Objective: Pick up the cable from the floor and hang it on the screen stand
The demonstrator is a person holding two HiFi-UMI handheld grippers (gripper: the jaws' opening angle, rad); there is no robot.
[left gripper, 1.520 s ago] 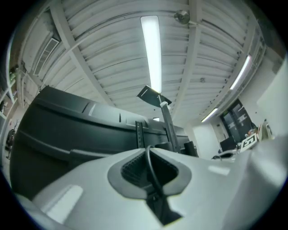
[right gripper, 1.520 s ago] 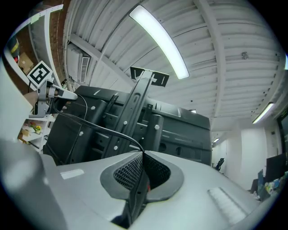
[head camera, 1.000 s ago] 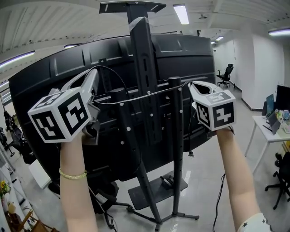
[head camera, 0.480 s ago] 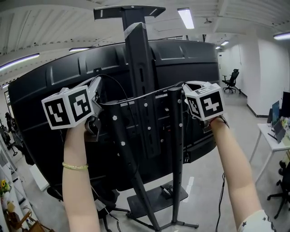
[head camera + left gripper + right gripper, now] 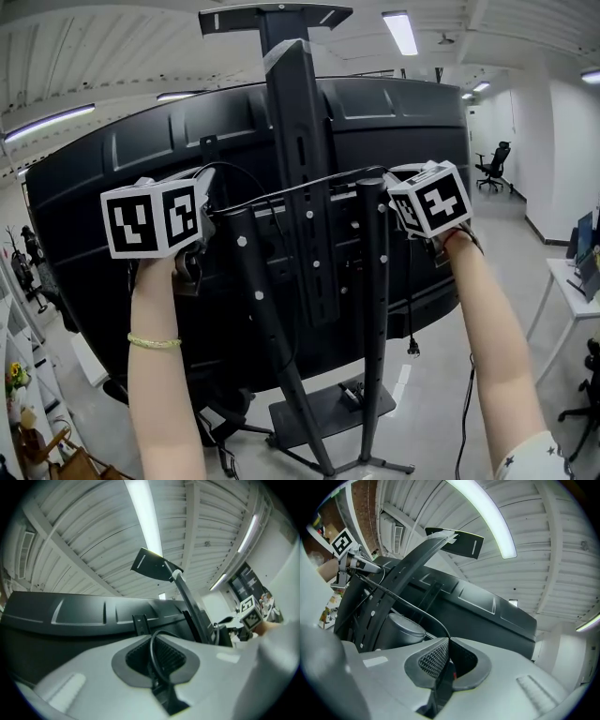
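holding the cable point(image 5: 302, 190) well off the floor, stretched as one taut line across the middle of the frame, passing the top of the two slanted posts of the screen stand point(image 5: 375, 309) behind the big dark screen point(image 5: 103, 197). judging the pickup as done and the hanging as only part done: not being able to tell whether the line is resting on the post tops or just beside them, and seeing the plug end point(image 5: 411, 349) dangling free at lower right. clamping the left gripper point(image 5: 201, 184) almost fully closed on the cable at the left of the frame, a loop rising from between the ribbed pads point(image 5: 172, 656). pinching the right gripper point(image 5: 401, 176) just as tightly on the other stretch at the right, the strand leaving the pads point(image 5: 433, 660) toward upper left. probably needing to settle the span onto the stand before letting go.
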